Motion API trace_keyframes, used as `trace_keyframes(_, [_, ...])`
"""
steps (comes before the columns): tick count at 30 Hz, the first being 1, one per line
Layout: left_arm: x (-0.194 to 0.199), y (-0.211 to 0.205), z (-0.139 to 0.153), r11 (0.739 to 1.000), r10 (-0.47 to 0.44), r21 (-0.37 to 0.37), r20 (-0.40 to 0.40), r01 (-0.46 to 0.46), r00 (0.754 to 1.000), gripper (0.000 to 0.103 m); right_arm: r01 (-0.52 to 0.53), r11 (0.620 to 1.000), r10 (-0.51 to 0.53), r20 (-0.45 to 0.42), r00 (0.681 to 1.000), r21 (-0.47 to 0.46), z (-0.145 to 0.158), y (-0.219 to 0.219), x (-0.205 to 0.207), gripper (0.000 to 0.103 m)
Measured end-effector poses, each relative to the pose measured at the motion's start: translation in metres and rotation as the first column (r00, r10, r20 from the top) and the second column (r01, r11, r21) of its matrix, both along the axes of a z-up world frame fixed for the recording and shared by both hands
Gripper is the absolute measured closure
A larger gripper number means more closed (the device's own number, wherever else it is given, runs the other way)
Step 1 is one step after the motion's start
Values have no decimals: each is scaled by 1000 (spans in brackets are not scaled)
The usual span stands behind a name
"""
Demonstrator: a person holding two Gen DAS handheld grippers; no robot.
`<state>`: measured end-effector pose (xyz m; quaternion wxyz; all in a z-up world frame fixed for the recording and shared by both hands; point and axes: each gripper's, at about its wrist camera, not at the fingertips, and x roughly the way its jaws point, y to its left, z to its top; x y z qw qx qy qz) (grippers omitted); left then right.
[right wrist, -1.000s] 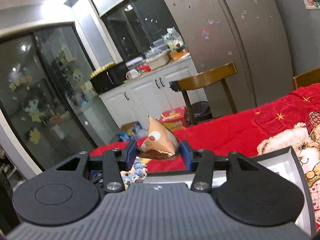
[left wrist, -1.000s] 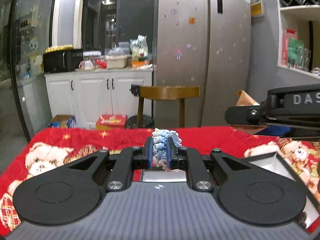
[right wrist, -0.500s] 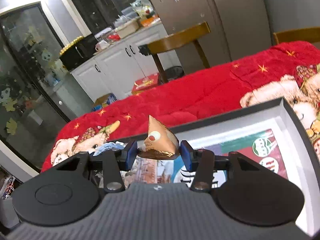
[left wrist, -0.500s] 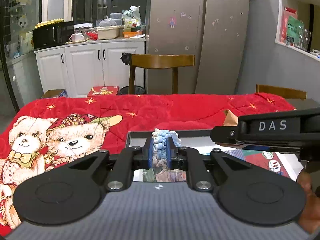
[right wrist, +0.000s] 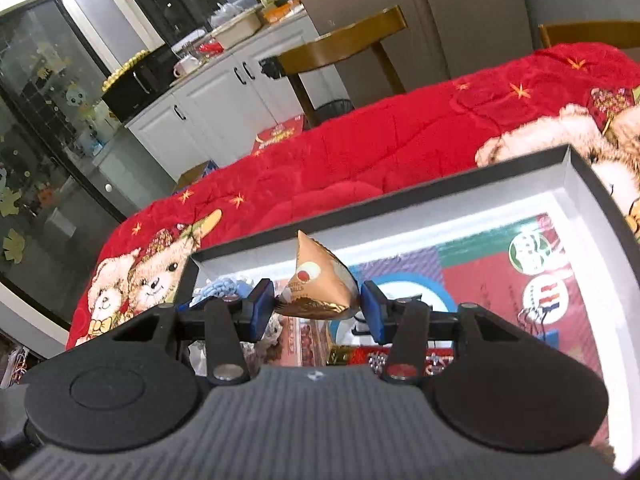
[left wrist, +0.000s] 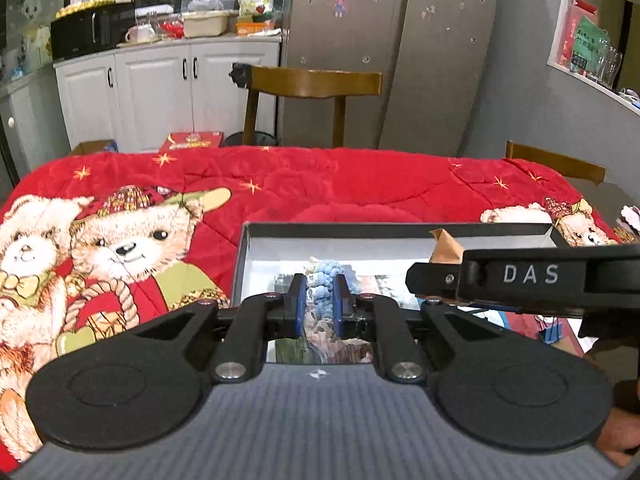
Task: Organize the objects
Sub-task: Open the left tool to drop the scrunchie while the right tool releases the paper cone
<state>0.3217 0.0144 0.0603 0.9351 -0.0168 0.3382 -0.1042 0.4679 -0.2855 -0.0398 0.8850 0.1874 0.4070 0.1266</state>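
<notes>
Blue yarn — a soft crocheted piece — is pinched tight between the pads of the left hand-held gripper, its jaws as near together as they go, and it hangs just ahead of and below them over the near left part of the open box. To that gripper's right, the right hand-held gripper stands about half open, clamped on a gold foil packet that rides above the box's printed floor. Both loads sit over the box but not yet on it, so I judge the risks lie in the release. The packet is slick and puffy and could squirt sideways or roll toward the wall. The yarn may snag on a pad and lift back out. Working side by side, the grippers could knock together — the box might then slide on the red quilt over the worktop. What lies directly beneath the yarn is hard to make out.
</notes>
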Motion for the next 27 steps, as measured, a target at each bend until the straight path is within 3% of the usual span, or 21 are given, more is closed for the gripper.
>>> trace_keyframes(5, [1, 0, -2, 1000, 16, 21, -2, -16, 1000, 86, 5, 1000, -5, -11, 1000, -12, -2, 0, 1, 50])
trace_keyframes(13, [5, 10, 4, 999, 34, -13, -36, -34, 999, 82, 10, 1000, -9, -27, 1000, 30, 0, -4, 0, 34])
trace_keyframes(17, [0, 25, 23, 995, 55, -79, -24, -57, 998, 70, 4, 998, -4, 13, 1000, 66, 20, -11, -9, 30])
trace_keyframes(20, [-13, 35, 48, 992, 56, -115, 37, -52, 998, 56, -8, 994, 1, 68, 998, 110, 45, -20, -25, 30])
trace_keyframes(23, [-34, 37, 77, 994, 14, -106, 118, -1, 993, 45, -32, 985, 6, 151, 989, 169, 75, -35, -50, 26])
trace_keyframes(27, [-79, 34, 116, 994, -35, -91, 262, 61, 964, 32, -47, 985, -1, 273, 962, 168, 116, -60, -96, 25])
